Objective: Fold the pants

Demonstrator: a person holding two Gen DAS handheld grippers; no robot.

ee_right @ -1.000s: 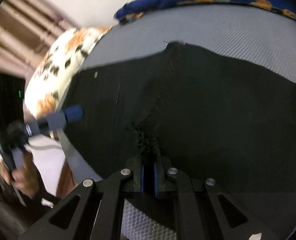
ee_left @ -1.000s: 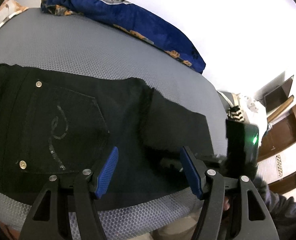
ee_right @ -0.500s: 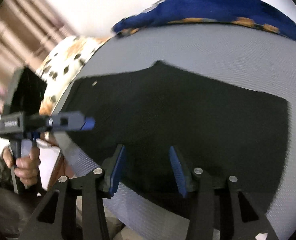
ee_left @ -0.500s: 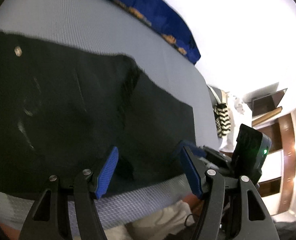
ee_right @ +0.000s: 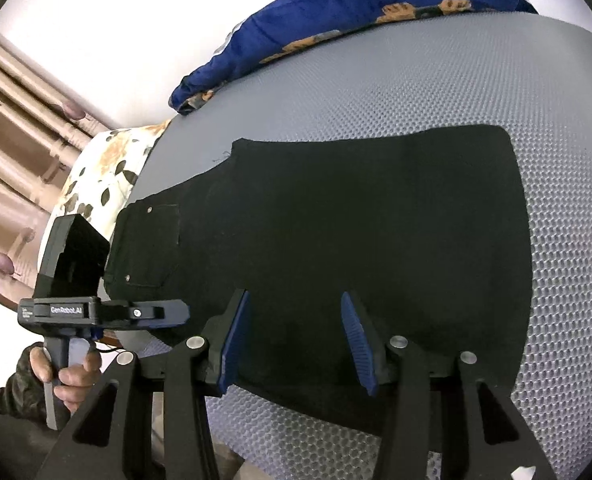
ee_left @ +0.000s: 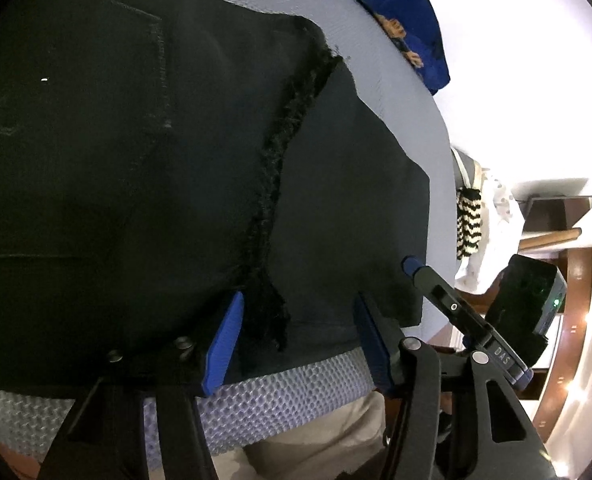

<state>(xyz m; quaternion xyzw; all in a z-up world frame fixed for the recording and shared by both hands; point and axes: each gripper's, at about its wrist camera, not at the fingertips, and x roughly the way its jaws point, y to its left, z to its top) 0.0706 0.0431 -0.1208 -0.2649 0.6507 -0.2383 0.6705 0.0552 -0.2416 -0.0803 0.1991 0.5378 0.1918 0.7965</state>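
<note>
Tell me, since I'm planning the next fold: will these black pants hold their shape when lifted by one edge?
Probably not. The pants lie limp and flat on the mat, so they would likely droop. The frayed hem might snag.

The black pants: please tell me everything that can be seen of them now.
The black pants are of a denim-like cloth and lie flat, folded over, on the grey mesh mattress. A back pocket with metal rivets shows at one end. A frayed hem runs across the upper layer. The left claw is closing, its blue pads either side of that hem's near end; whether they touch is unclear. The right claw stands open above the near edge, gripping nothing.
</note>
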